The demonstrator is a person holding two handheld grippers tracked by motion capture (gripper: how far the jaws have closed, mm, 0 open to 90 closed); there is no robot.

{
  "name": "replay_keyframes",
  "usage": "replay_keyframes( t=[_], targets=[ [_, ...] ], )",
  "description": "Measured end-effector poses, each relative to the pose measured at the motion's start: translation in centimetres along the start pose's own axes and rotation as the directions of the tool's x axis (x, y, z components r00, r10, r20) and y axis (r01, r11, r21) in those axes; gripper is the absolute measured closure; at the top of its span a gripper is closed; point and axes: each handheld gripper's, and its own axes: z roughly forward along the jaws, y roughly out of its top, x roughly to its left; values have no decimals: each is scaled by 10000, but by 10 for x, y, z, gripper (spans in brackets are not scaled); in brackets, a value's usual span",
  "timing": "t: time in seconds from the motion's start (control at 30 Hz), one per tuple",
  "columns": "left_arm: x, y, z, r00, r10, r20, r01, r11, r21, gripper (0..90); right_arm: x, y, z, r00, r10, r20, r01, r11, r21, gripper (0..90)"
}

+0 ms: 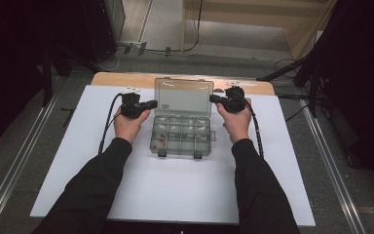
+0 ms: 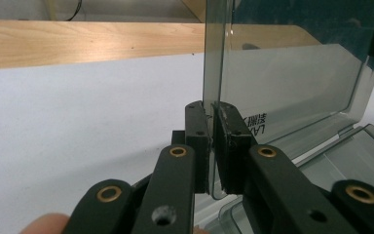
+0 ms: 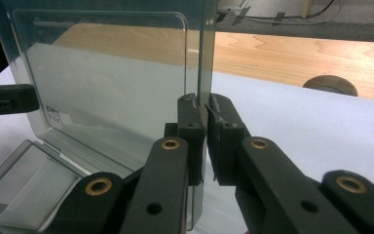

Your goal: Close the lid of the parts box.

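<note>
A clear plastic box (image 1: pixel 181 136) sits open near the desk's (image 1: pixel 175 195) far edge, its lid (image 1: pixel 183 96) upright. The left claw (image 2: pixel 210 141) pinches the lid's left edge, the right claw (image 3: pixel 203 141) its right edge; the high view alone shows small parts in the compartments

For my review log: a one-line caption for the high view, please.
Left gripper and right gripper pinch opposite edges of the clear compartment box's raised lid on the white table.
</note>
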Motion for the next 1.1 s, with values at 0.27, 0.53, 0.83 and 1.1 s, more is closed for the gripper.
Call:
replay_keyframes(
  t=[0.27,0.53,0.83,1.1],
  targets=[
    [8,2,-6,9969,-627,474,622,9980,133,716,2,-4,-4,9998,-143,125,145,9997,-218,860],
    [12,10,-25,9933,-667,942,684,9976,-146,723,3,-7,-5,9995,-277,142,282,9987,-426,859],
    [21,15,-22,9899,-1152,824,1170,9930,-178,898,5,-9,-6,9991,-394,154,402,9975,-586,860],
    [29,27,-6,9784,-1933,734,1932,9811,88,900,5,-12,-9,9988,-468,107,474,9963,-715,859]
  ],
)
